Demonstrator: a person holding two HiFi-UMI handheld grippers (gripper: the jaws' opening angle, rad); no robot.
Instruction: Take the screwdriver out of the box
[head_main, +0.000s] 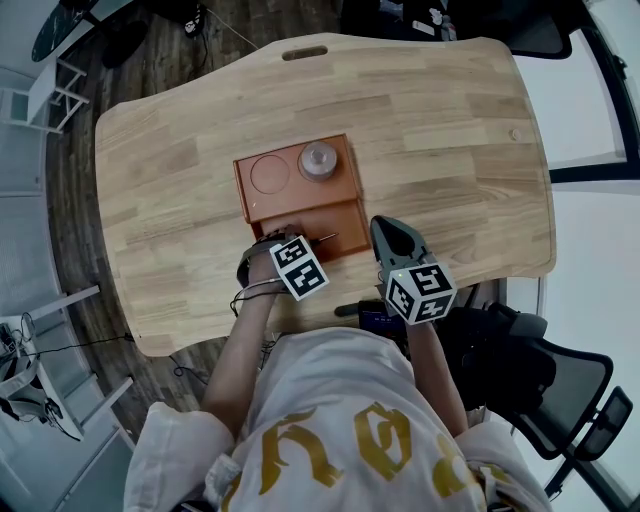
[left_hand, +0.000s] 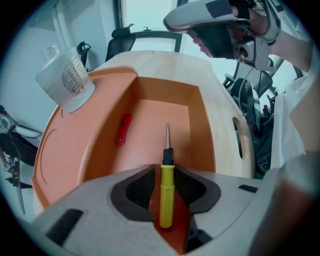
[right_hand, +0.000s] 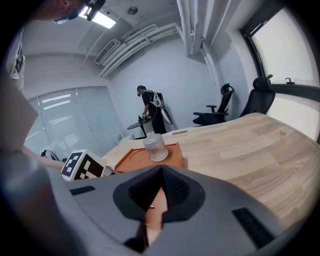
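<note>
Down in the box (left_hand: 200, 125), straddling the screwdriver (left_hand: 166, 192) handle with the left claw (left_hand: 165, 168), jaws apart, not yet pinching. Calling for squeezing mid-handle, then lifting straight up. Showing that fit only in the left gripper view; showing the right claw (head_main: 384, 228), tips together, empty, beside the box, in the head view.

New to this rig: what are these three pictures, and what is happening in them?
No robot: a person holds a two-jaw gripper in each hand. The head view looks down from the person's head; the other two cameras ride on the grippers and look along their jaws. On the table stands an orange box with a clear cup on it. The left gripper reaches into the box, the yellow-handled screwdriver between its jaws; a sliver of gap shows, so it seems not clamped yet. The right gripper is shut and empty, above the table's near edge.
</note>
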